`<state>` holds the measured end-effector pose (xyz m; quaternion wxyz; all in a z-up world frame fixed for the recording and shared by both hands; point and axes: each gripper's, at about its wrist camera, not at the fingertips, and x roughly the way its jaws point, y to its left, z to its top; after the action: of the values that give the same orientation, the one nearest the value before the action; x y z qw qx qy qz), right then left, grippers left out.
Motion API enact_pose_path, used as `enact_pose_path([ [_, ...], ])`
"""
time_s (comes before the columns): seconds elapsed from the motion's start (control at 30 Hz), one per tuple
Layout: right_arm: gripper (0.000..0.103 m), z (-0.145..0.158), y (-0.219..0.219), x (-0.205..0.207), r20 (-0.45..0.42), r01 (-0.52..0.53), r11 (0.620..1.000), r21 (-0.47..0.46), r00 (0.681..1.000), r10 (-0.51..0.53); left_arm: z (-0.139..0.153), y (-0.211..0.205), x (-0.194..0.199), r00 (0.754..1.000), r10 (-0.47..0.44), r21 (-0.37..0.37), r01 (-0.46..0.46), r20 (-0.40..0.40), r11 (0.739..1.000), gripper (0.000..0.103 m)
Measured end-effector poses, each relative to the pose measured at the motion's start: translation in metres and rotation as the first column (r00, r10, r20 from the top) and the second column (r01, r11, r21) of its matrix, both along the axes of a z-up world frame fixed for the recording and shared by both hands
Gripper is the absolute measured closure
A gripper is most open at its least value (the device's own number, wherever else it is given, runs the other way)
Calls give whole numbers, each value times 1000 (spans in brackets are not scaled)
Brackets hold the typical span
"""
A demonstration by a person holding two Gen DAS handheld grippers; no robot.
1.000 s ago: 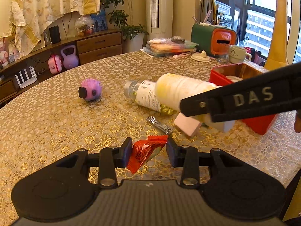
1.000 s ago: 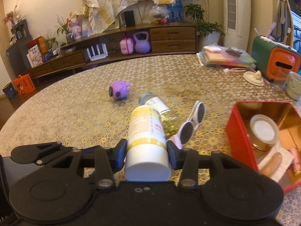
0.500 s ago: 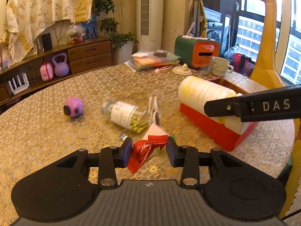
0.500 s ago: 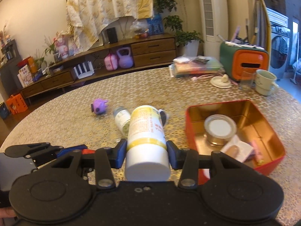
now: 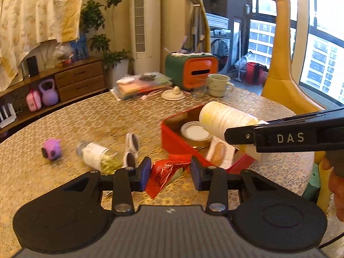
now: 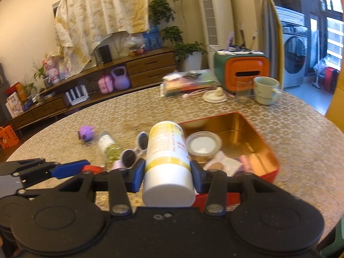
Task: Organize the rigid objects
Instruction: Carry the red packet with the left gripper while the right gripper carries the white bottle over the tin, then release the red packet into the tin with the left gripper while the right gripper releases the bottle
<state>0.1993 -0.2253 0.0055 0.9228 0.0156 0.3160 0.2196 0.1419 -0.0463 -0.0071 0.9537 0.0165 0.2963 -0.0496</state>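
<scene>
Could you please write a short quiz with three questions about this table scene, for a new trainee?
1. True or false: the right gripper is shut on the white and yellow bottle.
2. What does the left gripper hold? A) the sunglasses B) the red snack packet C) the purple toy
3. Fill in: the round jar with the white lid lies inside the ______.

Key
1. True. The pads press on both sides of the bottle.
2. B. The red snack packet is between its pads; the sunglasses and the purple toy lie on the table.
3. Red tin.
</scene>
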Motion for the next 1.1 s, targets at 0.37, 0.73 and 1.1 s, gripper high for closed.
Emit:
enact_pose_path([
  [0.37, 59, -12, -50, 20, -3, 97, 995, -7, 995, -97, -3, -42, 24, 998, -66, 10, 66, -15, 998, 65],
  [0.73, 58, -28, -70, 50, -34, 124, 992, -9, 992, -124, -17, -70, 62, 993, -105, -1, 105, -58, 994, 65],
  [1.1, 59, -47, -68, 86, -71, 131, 991, -13, 989, -132, -36, -82, 113, 989, -89, -17, 88, -119, 996, 65],
])
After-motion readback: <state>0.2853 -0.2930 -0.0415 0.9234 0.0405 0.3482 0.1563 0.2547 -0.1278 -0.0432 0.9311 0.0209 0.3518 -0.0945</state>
